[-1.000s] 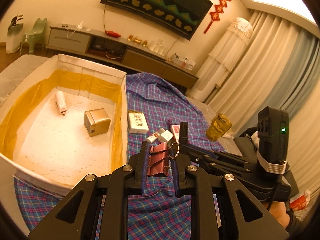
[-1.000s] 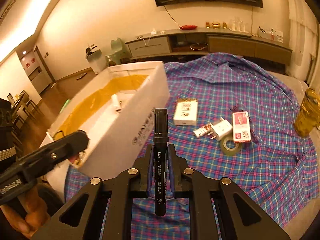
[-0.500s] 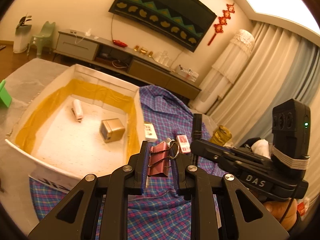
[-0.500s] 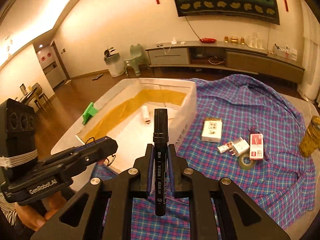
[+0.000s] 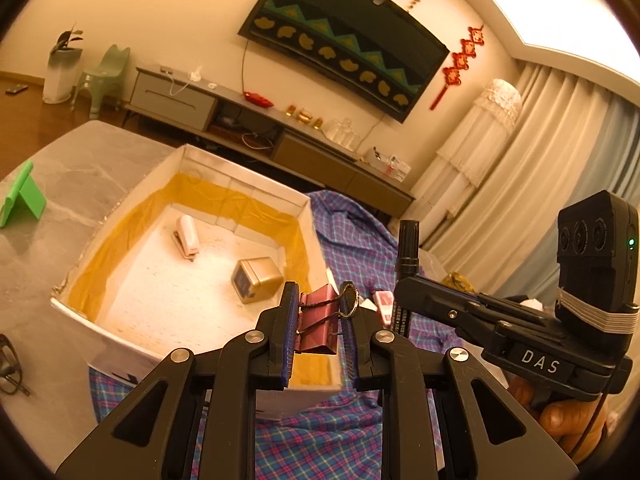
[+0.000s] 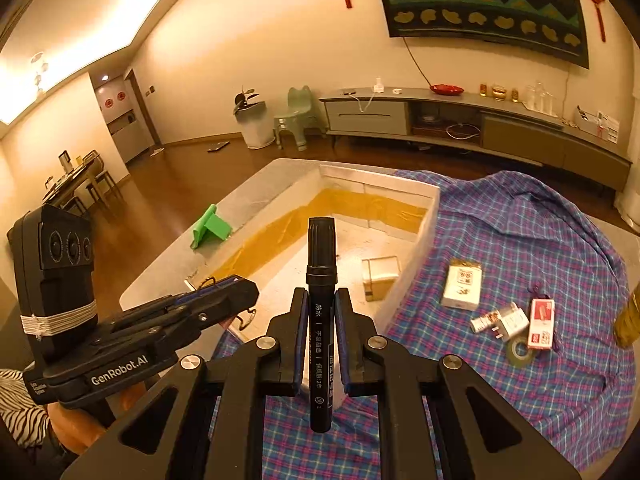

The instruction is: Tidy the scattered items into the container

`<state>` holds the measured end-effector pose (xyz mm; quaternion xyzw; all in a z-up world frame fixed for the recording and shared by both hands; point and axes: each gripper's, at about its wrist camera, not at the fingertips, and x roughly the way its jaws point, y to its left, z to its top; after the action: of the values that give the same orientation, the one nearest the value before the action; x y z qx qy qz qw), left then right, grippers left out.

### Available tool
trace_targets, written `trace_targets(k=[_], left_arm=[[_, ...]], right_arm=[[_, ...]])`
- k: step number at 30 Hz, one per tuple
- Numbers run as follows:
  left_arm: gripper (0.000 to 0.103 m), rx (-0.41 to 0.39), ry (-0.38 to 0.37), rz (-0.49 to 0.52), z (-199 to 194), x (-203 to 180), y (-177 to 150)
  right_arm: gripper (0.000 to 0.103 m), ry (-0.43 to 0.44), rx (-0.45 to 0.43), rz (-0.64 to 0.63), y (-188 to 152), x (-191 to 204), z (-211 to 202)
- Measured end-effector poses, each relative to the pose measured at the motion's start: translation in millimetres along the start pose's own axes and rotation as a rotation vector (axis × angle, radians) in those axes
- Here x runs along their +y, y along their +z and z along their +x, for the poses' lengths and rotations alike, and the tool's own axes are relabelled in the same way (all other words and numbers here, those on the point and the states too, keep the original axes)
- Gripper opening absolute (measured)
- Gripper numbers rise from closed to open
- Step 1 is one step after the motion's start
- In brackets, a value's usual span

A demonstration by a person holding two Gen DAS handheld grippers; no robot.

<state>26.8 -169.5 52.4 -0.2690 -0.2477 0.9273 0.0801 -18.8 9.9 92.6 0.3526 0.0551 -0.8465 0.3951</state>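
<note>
Container (image 5: 308,216): a large white foam-like box, inner walls lined with yellow tape, set on a plaid cloth (image 6: 520,240). It is judged light and easily dented at the rim, so items are better lowered in than dropped against the walls. A gold cube box (image 5: 256,280) and a white stapler (image 5: 187,236) already lie on its floor.

White card box (image 6: 461,284): lying flat on the cloth, just right of the container. Judged light and rigid; best taken across its narrow sides.

Red and white packet (image 6: 541,323): flat on the cloth, touching a tape roll (image 6: 520,351). Judged light, thin, hard to get under; an edge grip is advised.

White plug adapter (image 6: 508,322): beside the packet. Judged hard and smooth, liable to slip; its flat faces should be gripped.

Black marker (image 6: 321,320): clamped at mid-barrel by the right gripper (image 6: 321,344), cap pointing forward, held above the container's near corner. Judged stiff, light, round and smooth, so it may roll once released.

Pink binder clip (image 5: 318,322): pinched across its body by the left gripper (image 5: 319,332), wire handles toward the right finger, held over the container's near right corner. Judged light, springy metal, robust to a short drop.
</note>
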Motion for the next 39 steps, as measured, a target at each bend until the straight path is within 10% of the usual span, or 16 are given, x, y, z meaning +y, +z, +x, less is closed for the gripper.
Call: trace_targets(k=[39], left_arm=[[0.020,0.026,0.124,-0.051,37,90,60]], right_arm=[[0.015,0.018,0.054,-0.063,87,19,93]])
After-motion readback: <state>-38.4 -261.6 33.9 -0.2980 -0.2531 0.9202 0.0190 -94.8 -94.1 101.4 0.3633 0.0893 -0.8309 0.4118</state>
